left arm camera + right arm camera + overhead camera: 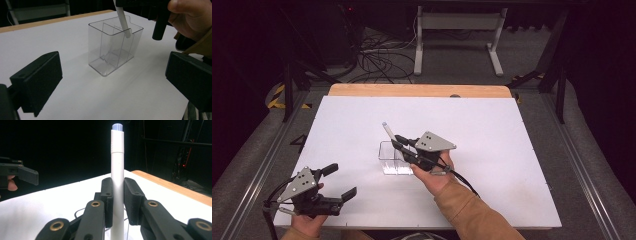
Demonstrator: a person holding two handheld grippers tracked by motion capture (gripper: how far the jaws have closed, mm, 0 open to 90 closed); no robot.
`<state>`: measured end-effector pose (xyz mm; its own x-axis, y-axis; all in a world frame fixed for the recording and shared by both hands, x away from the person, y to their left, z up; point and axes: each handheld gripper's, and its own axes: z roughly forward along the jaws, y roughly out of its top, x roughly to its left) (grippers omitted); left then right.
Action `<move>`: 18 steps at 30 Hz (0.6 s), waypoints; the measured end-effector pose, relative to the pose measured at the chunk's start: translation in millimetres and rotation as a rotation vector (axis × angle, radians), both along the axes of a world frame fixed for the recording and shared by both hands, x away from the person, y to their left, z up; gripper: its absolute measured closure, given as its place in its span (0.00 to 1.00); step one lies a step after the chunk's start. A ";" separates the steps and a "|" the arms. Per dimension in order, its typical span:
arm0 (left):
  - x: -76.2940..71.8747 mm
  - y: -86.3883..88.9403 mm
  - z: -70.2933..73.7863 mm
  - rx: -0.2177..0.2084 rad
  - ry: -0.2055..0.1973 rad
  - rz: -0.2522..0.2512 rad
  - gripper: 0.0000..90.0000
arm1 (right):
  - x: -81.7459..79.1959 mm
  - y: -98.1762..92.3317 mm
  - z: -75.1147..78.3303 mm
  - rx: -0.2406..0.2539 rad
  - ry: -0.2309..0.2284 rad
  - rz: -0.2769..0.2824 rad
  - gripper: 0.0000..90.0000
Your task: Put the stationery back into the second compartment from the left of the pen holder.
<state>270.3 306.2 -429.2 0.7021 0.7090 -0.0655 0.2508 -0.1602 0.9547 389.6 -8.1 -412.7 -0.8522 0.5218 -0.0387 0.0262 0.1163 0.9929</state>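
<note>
High view: the right gripper (398,141) is above the middle of the desk (512,165), its jaws clamped on a white pen (388,131) that leans over a clear plastic organiser (393,159) standing near the desk's centre. The left gripper (338,181) waits near the front left corner, jaws spread wide, holding nothing. Left gripper view: the organiser (113,48) is divided by clear partitions into compartments; the pen's (123,21) lower end has passed the rim and sits inside a rear compartment, not yet at the bottom as far as I can judge. The left gripper's own two jaws stand far apart at either side of the frame. Right gripper view: the jaws press on the pen (117,177) at mid-barrel; its pale bluish cap end points away. Judgement: the pen is picked up and partly lowered in; lowering it fully and letting go remain. No brand, label or writing legible anywhere.
</note>
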 end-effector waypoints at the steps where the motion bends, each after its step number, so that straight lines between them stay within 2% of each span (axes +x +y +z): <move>1: 0.5 0.4 0.2 0.008 -0.008 -0.001 0.02 | 0.1 0.0 -0.8 -0.002 0.000 -0.001 0.88; 11: 0.4 0.4 0.0 0.005 -0.006 0.000 0.02 | 0.2 1.8 -8.9 -0.026 0.019 -0.003 0.88; 18: 0.8 0.6 -0.3 0.002 -0.003 -0.001 0.02 | -0.8 -0.9 -15.3 -0.024 0.037 -0.004 0.88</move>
